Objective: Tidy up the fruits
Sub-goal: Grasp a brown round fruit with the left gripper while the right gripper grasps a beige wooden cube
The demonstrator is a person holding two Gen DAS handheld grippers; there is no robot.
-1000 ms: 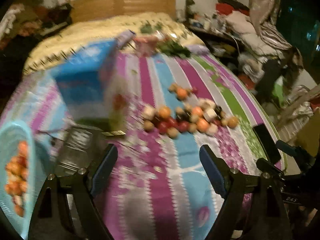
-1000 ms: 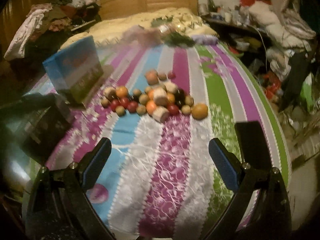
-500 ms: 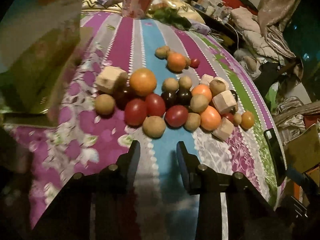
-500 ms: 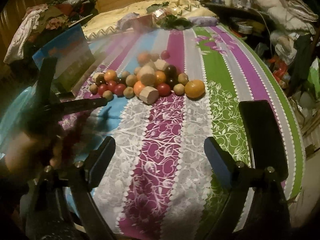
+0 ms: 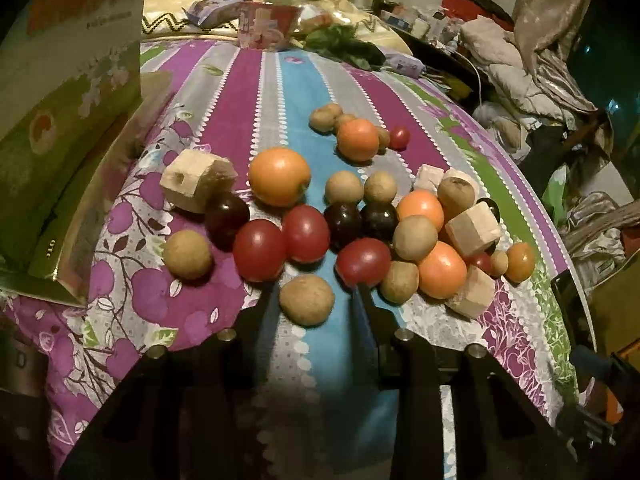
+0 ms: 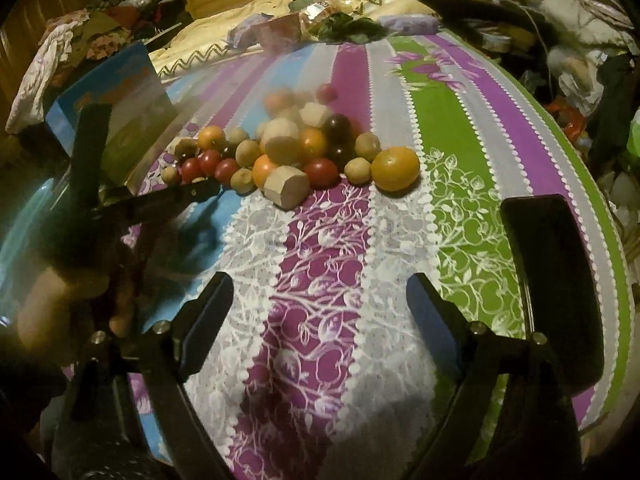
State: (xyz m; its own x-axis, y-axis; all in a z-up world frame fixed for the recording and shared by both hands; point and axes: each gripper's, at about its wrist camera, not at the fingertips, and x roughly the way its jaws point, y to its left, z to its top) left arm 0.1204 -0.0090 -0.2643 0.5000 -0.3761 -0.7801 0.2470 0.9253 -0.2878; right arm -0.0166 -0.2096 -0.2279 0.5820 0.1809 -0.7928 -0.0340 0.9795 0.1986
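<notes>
A pile of fruit [image 5: 360,216] lies on the striped cloth: oranges, red tomatoes, dark plums, brown round fruits and pale cut blocks. My left gripper [image 5: 314,294] is down at the pile's near edge. Its jaws are closing around a brown round fruit [image 5: 307,300], with a strip of cloth still showing at the fruit's right side. In the right wrist view the left gripper [image 6: 204,192] reaches into the pile [image 6: 304,152] from the left, held by a person's hand [image 6: 60,300]. My right gripper [image 6: 320,284] hovers over bare cloth short of the pile. Its jaws are wide, slowly closing, with nothing between them.
A blue and green carton [image 5: 60,120] stands left of the pile. A teal basket [image 6: 16,220] shows at the left edge. A black phone [image 6: 552,280] lies on the green stripe at the right. A pink packet [image 5: 266,26] and greens [image 5: 344,44] sit at the far end.
My left gripper dropped down to the fruit pile and its jaws went from wide to narrow around the brown fruit. My right gripper sank a little and its jaws narrowed slightly.
</notes>
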